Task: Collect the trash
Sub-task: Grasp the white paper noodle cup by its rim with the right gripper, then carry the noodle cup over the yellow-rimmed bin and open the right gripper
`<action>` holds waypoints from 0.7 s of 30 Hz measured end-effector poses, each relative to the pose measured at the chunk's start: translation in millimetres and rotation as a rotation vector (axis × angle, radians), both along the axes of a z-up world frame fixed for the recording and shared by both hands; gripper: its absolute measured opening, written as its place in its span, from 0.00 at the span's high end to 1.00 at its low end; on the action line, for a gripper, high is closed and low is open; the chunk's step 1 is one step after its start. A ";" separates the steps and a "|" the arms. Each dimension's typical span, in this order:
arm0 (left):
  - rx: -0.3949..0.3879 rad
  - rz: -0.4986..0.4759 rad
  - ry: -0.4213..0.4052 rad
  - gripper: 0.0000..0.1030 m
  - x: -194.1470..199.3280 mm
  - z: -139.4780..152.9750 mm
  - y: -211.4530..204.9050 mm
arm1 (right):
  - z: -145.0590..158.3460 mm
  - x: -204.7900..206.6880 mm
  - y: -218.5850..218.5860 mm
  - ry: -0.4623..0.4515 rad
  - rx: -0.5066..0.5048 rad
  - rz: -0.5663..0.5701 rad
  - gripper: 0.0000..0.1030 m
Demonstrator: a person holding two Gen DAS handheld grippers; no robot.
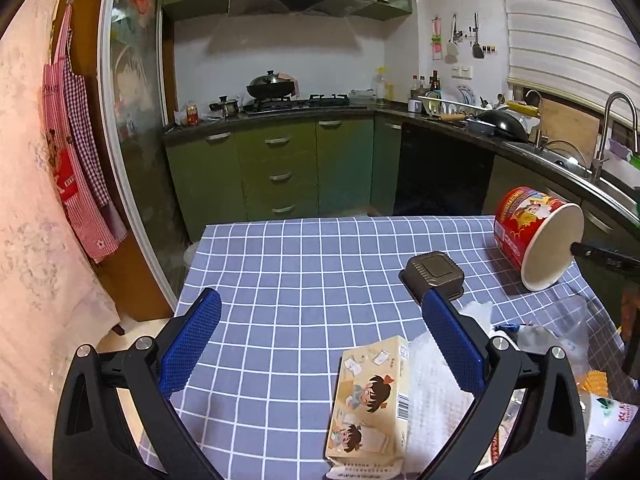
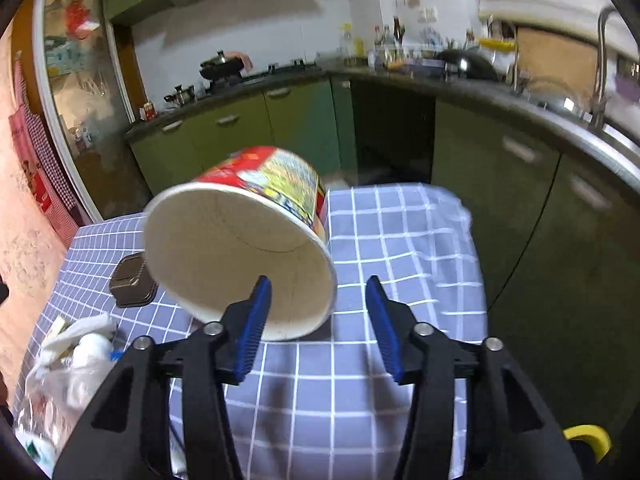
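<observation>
A red paper noodle cup (image 2: 240, 240) lies on its side on the blue checked tablecloth (image 2: 400, 232), with its white mouth towards my right gripper (image 2: 320, 308). The right gripper's left finger (image 2: 256, 320) is at the cup's mouth and its right finger is outside the rim. The rim's lower edge lies in the wide gap, and no pad presses on it. In the left wrist view the cup (image 1: 532, 232) is at the table's far right. My left gripper (image 1: 322, 298) is open over the cloth, above a cartoon-printed tissue pack (image 1: 372, 400). A dark brown tray (image 1: 434, 276) lies upside down by the left gripper's right fingertip.
Crumpled white tissue and clear plastic wrappers (image 1: 560, 332) lie at the table's right, seen also as a heap (image 2: 80, 352) at the left. Green cabinets (image 1: 280, 168), a stove and a sink counter (image 1: 580, 160) stand behind the table. A glass door (image 1: 132, 120) is to the left.
</observation>
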State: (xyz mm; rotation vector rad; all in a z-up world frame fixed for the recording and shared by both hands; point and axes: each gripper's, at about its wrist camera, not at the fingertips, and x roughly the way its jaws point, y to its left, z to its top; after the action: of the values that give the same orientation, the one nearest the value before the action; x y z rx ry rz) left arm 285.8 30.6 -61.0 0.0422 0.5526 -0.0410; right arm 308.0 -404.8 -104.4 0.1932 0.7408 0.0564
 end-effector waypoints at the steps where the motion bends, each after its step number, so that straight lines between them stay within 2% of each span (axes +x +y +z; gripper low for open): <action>1: 0.003 0.000 -0.001 0.04 2.8 -2.1 0.4 | -4.5 3.3 0.2 0.012 0.018 -0.004 0.59; 8: -0.010 -0.016 -0.008 0.04 -5.0 -9.2 0.7 | -21.0 21.4 3.1 0.043 0.045 -0.022 0.72; 11: -0.010 -0.025 -0.001 0.04 -6.2 -11.7 -2.4 | -21.2 26.6 5.1 0.041 0.043 -0.032 0.83; 12: -0.011 -0.028 0.001 0.04 -7.3 -12.4 -3.1 | -20.8 28.4 4.5 0.039 0.044 -0.034 0.92; 13: -0.012 -0.033 0.003 0.04 -8.1 -13.0 -3.2 | -18.9 29.8 4.0 0.033 0.053 -0.032 0.95; 17: 0.005 -0.042 0.000 0.04 -9.5 -14.3 -7.4 | -3.4 28.3 2.4 0.011 0.077 -0.030 0.95; 21: 0.021 -0.052 -0.020 0.04 -13.6 -12.3 -11.6 | 24.4 16.7 -1.6 -0.001 0.106 -0.016 0.95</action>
State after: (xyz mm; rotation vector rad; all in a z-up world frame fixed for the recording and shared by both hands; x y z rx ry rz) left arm 272.1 19.1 -73.4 0.0778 0.5321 -0.0855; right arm 324.8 -406.4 -80.0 0.3003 0.7357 0.0807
